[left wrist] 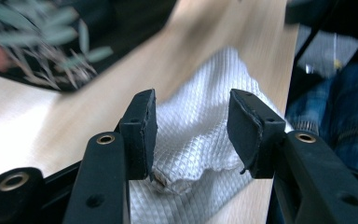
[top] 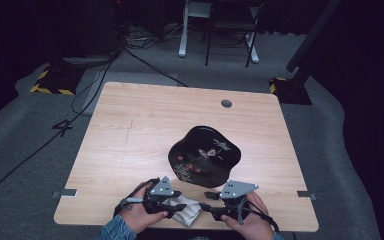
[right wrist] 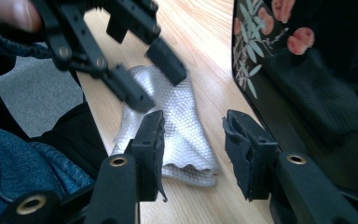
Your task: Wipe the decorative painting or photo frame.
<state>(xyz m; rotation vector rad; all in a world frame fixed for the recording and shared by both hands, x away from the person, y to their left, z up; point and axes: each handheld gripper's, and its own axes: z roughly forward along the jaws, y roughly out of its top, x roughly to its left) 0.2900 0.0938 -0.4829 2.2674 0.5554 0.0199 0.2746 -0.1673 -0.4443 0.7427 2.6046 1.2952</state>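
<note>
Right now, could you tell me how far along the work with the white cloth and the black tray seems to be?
Early, by the look of it. The white cloth lies crumpled at the table's near edge, beside the black tray. In hand: the left gripper straddles a cloth fold, jaws open; the right gripper is open beside it. Left: gripping the cloth and whatever follows with the tray.

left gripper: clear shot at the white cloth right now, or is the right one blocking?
Probably yes. In the left gripper view the left gripper has its fingers open on either side of a raised fold of the white cloth, nothing between. The right gripper sits at the cloth's other side, fingers open, not across that fold.
</note>
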